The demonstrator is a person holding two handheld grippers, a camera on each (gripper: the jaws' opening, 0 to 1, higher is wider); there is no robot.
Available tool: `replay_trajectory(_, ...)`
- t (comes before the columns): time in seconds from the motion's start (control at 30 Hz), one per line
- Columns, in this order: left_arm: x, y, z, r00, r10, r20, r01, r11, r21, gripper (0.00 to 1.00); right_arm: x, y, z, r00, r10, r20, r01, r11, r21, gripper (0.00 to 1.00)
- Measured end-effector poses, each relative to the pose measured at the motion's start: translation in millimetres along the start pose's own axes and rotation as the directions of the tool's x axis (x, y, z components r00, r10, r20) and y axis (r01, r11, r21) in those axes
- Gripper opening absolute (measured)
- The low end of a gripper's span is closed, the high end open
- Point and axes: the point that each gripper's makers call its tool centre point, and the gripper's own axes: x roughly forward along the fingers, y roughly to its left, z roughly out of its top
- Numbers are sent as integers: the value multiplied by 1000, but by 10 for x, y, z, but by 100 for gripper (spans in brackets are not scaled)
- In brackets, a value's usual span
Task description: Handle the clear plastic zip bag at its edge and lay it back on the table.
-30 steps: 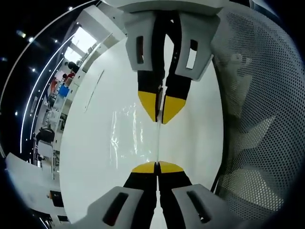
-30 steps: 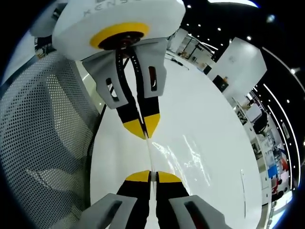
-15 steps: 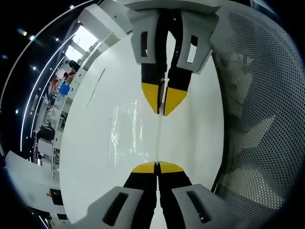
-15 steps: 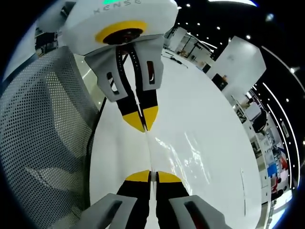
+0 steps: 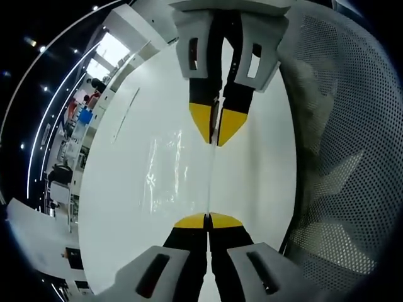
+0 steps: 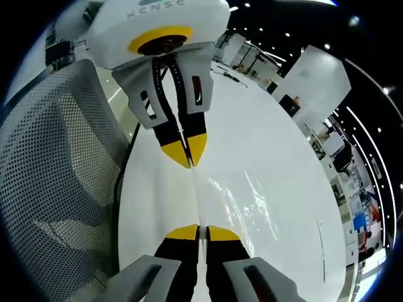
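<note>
Clear plastic zip bag [image 5: 170,173] stretches edge-on between my 2 claws at frame centre, glinting above the glossy white table [image 5: 119,207]. My left gripper [image 5: 208,218], yellow-tipped, is clamped on its near edge at lower centre; my right gripper [image 6: 198,229] pinches the opposite edge. Each claw faces the other at upper centre. Grey perforated mesh chair back [image 5: 340,157] fills the right side.

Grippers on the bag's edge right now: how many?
2. The left gripper pinches the near end of the clear zip bag edge; the right gripper pinches the far end. Both sets of jaws look closed.
</note>
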Motion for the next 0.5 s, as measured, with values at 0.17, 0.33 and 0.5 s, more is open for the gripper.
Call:
replay_trajectory(0.17, 0, -9, -27, 1000, -1, -6, 1, 1000, -6, 0, -2, 6, -12, 1000, 1, -6, -1, 1000, 0, 0)
replay_trajectory(0.33, -6, 0, -37, 1000, 5, -10, -5, 1000, -12, 0, -6, 3, -24, 1000, -2, -9, 3, 1000, 6, 0)
replay_trajectory(0.5, -2, -6, -48, 1000, 4, -12, -4, 1000, -18, 0, -12, 2, -37, 1000, -4, -12, 4, 1000, 10, 0)
